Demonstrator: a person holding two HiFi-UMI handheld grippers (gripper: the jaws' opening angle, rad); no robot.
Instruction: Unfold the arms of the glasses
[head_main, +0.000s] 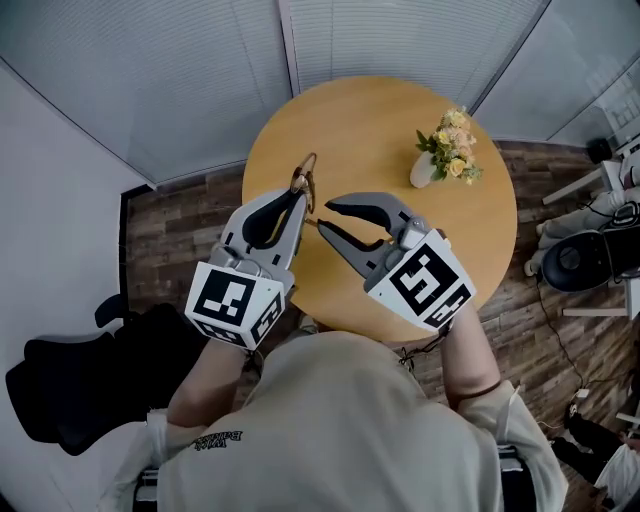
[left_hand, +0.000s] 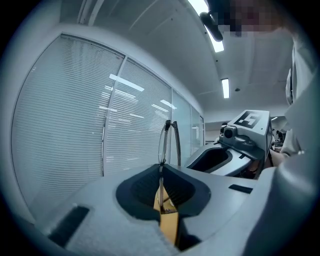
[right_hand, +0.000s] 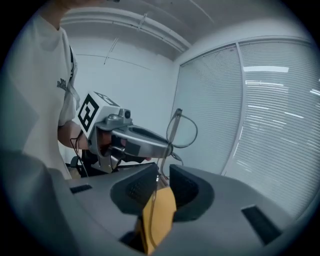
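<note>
The thin metal-framed glasses are held up above the round wooden table. My left gripper is shut on their frame. In the left gripper view the glasses stand upright out of the closed jaws. My right gripper points in from the right, its jaws slightly apart. In the right gripper view a thin arm of the glasses runs through the gap of my right gripper, and a lens shows beyond. I cannot see whether the pads touch the arm.
A small white vase of yellow flowers stands on the table's far right side. A black chair sits on the floor to the left. Window blinds line the walls behind the table.
</note>
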